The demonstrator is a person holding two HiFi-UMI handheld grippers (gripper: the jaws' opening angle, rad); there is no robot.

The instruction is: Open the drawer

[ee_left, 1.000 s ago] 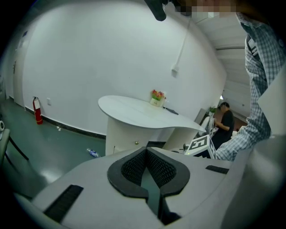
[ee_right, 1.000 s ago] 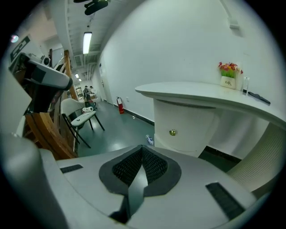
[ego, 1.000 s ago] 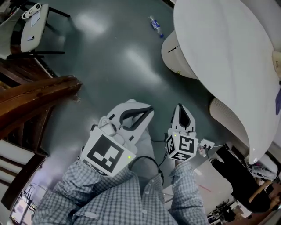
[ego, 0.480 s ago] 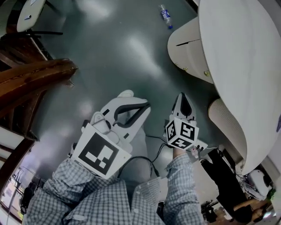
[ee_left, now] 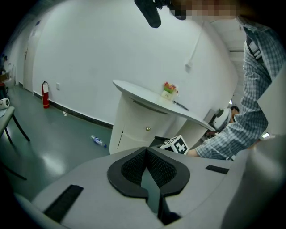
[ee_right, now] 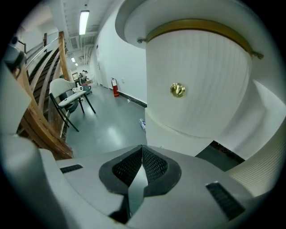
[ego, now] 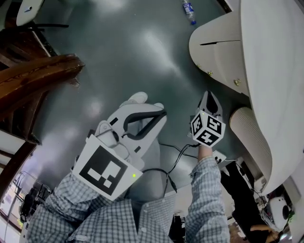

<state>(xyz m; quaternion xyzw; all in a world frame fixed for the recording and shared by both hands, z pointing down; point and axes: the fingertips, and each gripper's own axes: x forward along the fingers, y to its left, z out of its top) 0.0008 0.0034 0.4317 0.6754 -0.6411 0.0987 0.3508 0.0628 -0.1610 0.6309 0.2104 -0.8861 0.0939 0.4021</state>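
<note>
The drawer [ee_right: 196, 85] is a curved white front with a brass knob [ee_right: 178, 90], set in the round cabinet [ego: 221, 50] under the white table top [ego: 280, 71]. My right gripper [ego: 209, 94] is shut and empty; it hangs a short way below and left of the cabinet's knobs [ego: 209, 73], touching nothing. In the right gripper view its tips [ee_right: 142, 147] point below the knob. My left gripper [ego: 147, 103] is further left over the floor, also shut with nothing in it. In the left gripper view its tips [ee_left: 145, 150] face the cabinet [ee_left: 134, 120] from a distance.
A water bottle [ego: 189, 8] lies on the grey-green floor beside the cabinet. A wooden stair rail [ego: 33, 80] fills the left side. A ribbed white column [ego: 254, 137] stands right of the right gripper. Cables [ego: 175, 156] trail by my sleeves. A chair [ee_right: 67, 100] stands far off.
Both grippers have sunk lower. The right one has come closer to the cabinet front, whose knobs now show just above it. Both stay shut.
</note>
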